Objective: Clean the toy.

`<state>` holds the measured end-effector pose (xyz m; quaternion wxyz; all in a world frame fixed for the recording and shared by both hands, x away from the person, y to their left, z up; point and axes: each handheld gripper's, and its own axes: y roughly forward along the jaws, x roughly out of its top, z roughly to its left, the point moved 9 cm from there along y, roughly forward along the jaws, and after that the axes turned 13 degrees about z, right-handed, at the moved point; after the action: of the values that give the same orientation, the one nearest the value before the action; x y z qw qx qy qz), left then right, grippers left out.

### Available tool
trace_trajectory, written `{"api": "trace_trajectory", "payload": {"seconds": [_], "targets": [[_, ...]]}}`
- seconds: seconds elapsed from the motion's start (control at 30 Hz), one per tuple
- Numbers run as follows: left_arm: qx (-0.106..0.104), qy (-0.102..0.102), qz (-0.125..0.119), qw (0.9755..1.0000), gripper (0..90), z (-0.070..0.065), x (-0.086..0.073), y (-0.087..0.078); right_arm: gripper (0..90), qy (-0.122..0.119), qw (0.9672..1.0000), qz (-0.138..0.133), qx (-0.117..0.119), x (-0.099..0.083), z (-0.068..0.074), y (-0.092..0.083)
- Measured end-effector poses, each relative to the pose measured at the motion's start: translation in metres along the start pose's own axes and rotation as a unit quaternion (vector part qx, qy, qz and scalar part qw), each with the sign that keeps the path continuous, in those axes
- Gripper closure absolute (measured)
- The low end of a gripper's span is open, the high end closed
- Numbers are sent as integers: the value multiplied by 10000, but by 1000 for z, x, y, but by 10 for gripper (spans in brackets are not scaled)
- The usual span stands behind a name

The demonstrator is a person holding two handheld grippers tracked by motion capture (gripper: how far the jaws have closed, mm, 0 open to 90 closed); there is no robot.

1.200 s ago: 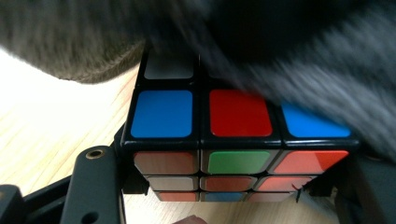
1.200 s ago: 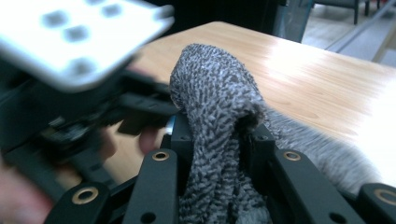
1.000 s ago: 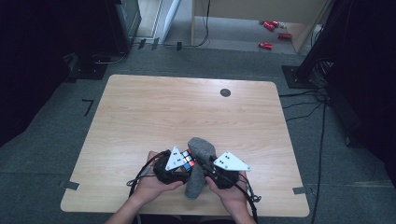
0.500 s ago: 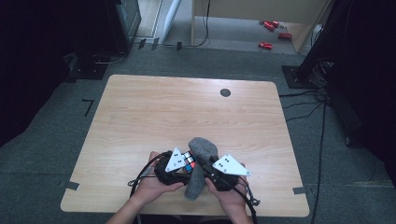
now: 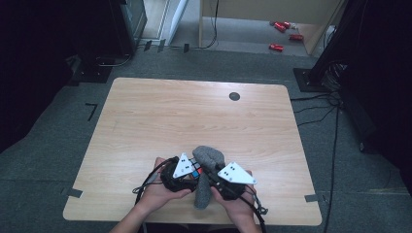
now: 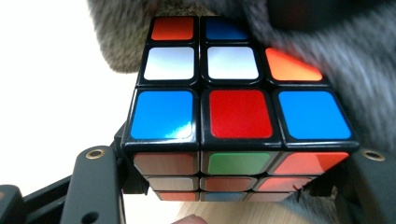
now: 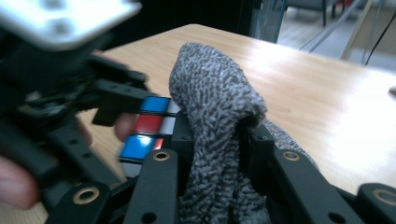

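Near the table's [image 5: 145,111] front edge the left gripper [image 5: 187,171] pinches a cube [image 6: 238,112] between its jaws — stickers blue, red, white, orange and green on black, no lettering to read — with bare wood stretching away to the far edge. Just right of it, the right gripper [image 5: 216,177] is clamped on a grey knitted cloth [image 7: 212,107] that drapes against the cube — the table's right edge lies well apart.

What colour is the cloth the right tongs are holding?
Speckled grey knit cloth, clearest in the right gripper view.
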<state>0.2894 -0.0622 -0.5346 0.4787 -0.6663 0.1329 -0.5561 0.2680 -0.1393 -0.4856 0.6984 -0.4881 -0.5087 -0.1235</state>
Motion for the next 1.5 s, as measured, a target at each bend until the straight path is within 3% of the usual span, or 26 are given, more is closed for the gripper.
{"api": "trace_trajectory", "payload": {"seconds": [0.1,0.13,0.17,0.33,0.4,0.53,0.6,0.67,0.7,0.73,0.83,0.9,0.93,1.03,1.2,1.33,1.5], "targets": [[-12,105,35,9999,349,-5,0,2,719,-371,9993,48,63,2,18,2],[128,242,87,9996,350,-8,1,4,720,-464,9989,105,-38,1,19,3],[135,258,89,9995,349,-9,1,4,720,-527,9985,132,-108,0,19,4],[144,161,6,9998,349,-3,2,-2,721,34,9999,103,-102,0,-7,3],[147,133,-2,9998,349,0,2,-3,719,5,10000,54,-57,0,-6,0],[206,132,93,9997,349,0,-1,1,716,-606,9981,73,-2,2,23,3],[228,146,93,9996,349,-1,-1,1,717,-728,9973,91,-13,2,27,6],[197,130,55,9997,350,0,0,0,720,-443,9989,68,131,3,20,6],[197,130,55,9997,349,0,0,0,720,-443,9989,68,131,3,20,6],[151,105,-4,9998,349,1,0,-3,722,-109,9999,18,122,3,3,5],[38,34,-207,9998,349,5,2,-9,725,383,9988,-31,296,1,-21,0],[-104,-5,-531,9985,349,6,6,-16,727,536,9976,-40,442,0,-31,-2],[-154,2,-709,9974,349,7,8,-20,727,493,9977,-6,457,-1,-34,-2],[-302,-48,-1109,9934,349,13,11,-30,725,-95,9994,-21,324,-5,-38,2],[-612,-242,-1156,9911,349,19,8,-36,724,-854,9963,15,104,-13,-34,13],[-506,-8,-922,9944,349,15,5,-31,721,-1561,9877,29,-43,-16,-24,19],[-420,175,-644,9969,349,13,0,-24,718,-2019,9781,-495,-61,-6,-22,11]]}}
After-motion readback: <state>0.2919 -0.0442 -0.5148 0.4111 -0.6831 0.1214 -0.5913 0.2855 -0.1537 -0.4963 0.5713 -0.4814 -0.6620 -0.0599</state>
